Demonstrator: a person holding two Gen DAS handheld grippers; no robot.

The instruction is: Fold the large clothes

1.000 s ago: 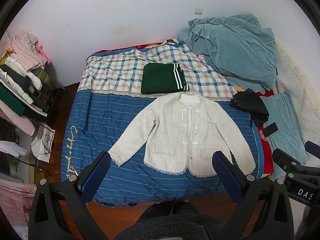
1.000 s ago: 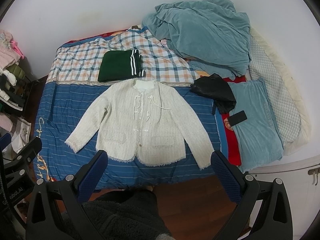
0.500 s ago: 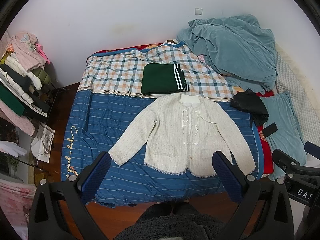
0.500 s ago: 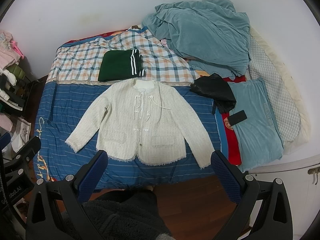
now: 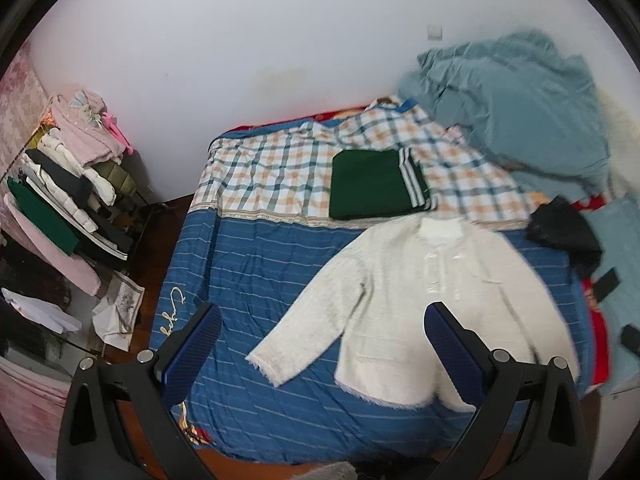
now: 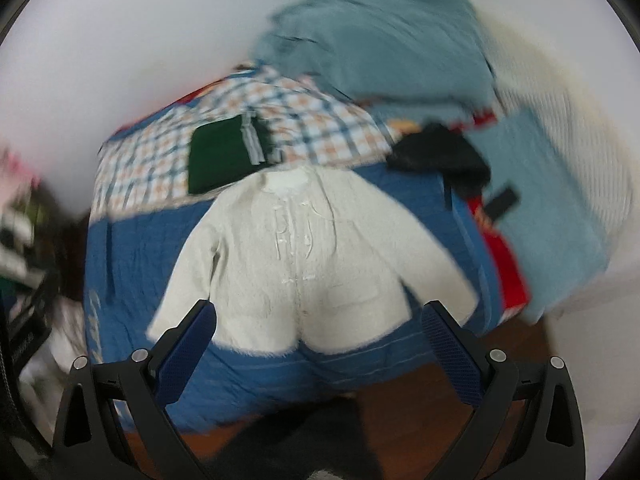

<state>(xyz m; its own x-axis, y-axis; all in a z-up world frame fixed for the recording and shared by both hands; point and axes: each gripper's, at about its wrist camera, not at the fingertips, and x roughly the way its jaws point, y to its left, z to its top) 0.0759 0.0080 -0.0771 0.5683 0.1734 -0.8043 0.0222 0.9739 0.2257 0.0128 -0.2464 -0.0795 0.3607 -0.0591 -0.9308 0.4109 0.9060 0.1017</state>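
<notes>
On the blue striped bedspread [image 5: 256, 264], the cream cardigan [image 5: 432, 300] lies flat, front up, sleeves spread outward, hem toward the bed's near edge. A folded green garment [image 5: 372, 188] sits just beyond its collar. The left gripper [image 5: 324, 356] and right gripper [image 6: 320, 356] hover above the bed, jaws spread wide, holding nothing.

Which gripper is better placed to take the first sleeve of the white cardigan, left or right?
Probably the left gripper. Its open jaws frame the cuff of the white cardigan, spread flat on the bed. The right gripper, also open, faces the hem, with both cuffs off to its sides.
</notes>
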